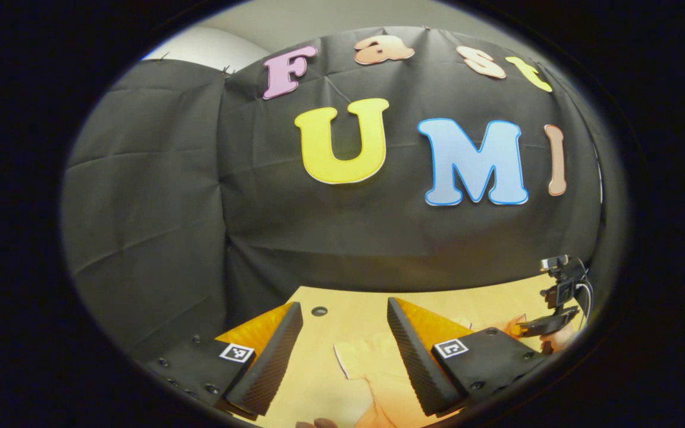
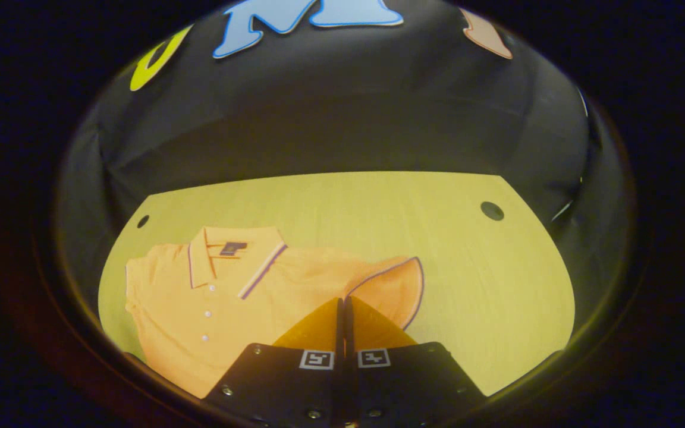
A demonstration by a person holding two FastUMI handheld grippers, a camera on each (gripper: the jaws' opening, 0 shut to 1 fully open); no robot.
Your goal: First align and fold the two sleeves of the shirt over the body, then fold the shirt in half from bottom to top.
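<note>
Shirt (image 2: 247, 297) lies flat on the table (image 2: 485, 279); left gripper (image 1: 342, 351) jaws apart, right gripper (image 2: 342, 315) jaws together.

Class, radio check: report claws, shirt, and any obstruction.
Left claw open above table. Right claw shut at shirt sleeve; grip unclear. Shirt flat, unfolded. Nothing blocking.

Dim, warm yellow cast, fisheye bending at edges — soft focus throughout

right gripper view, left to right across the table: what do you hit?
Small table hole → shirt collar → shirt's right-hand sleeve, just beyond the right gripper → bare table → second hole.
</note>
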